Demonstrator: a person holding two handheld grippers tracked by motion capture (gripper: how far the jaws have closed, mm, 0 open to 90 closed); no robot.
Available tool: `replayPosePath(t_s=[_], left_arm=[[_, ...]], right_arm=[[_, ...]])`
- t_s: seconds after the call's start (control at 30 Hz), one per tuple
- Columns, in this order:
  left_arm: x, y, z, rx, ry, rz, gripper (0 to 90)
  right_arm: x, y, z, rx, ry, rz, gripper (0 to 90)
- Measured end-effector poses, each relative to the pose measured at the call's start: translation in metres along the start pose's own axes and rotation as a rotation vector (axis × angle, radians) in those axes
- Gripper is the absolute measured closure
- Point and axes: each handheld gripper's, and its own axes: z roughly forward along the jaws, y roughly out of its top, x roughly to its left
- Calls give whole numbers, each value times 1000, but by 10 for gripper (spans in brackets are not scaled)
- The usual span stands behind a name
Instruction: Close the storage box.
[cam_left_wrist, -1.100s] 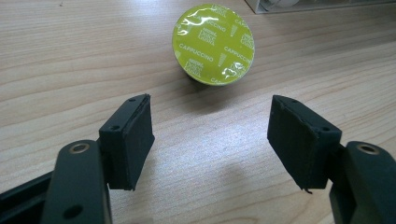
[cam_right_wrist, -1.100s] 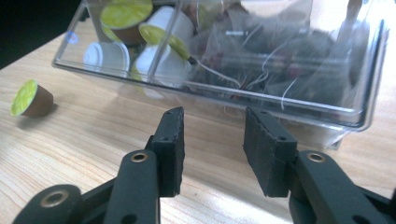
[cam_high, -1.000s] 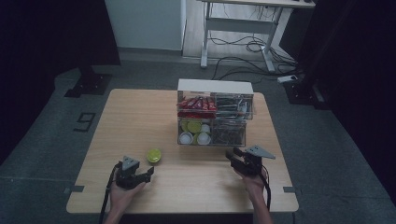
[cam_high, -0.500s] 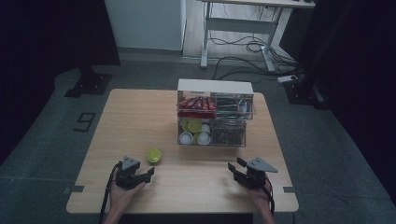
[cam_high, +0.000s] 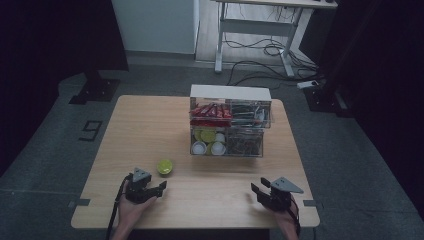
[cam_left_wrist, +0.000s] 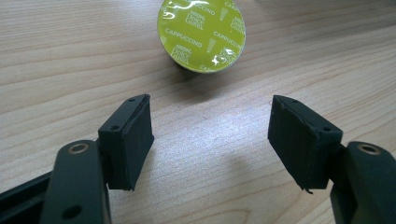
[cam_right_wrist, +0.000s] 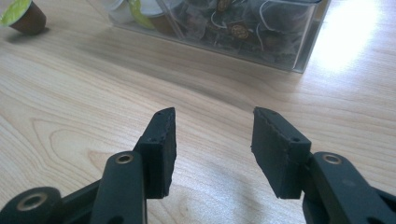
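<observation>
Two grippers, left gripper (cam_left_wrist: 212, 140) fingers spread wide before green capsule (cam_left_wrist: 201, 33), right gripper (cam_right_wrist: 212, 149) fingers parted, empty.

Coffee capsule (cam_left_wrist: 201, 35): in the left gripper view its lid is cut by the top edge at twelve o'clock, and the cup body beneath the lid is hidden. In the right gripper view the capsule (cam_right_wrist: 23, 16) sits at ten o'clock, clipped by the left and top edges.

Clear organiser (cam_right_wrist: 224, 35): cut off by the top edge in the right gripper view; upper tier out of frame, contents behind the wall blurred. From the high view, items in its right-hand compartments (cam_high: 245, 142) are too small to identify.

Person's forearms: cut at six o'clock in the high view.
</observation>
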Motion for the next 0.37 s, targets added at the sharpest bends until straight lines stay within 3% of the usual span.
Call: replayPosePath(t_s=[0.37], left_arm=[[-2,1,-3,-6,4,12,308]], right_arm=[[-3,1,0,-7,-5,3,497]])
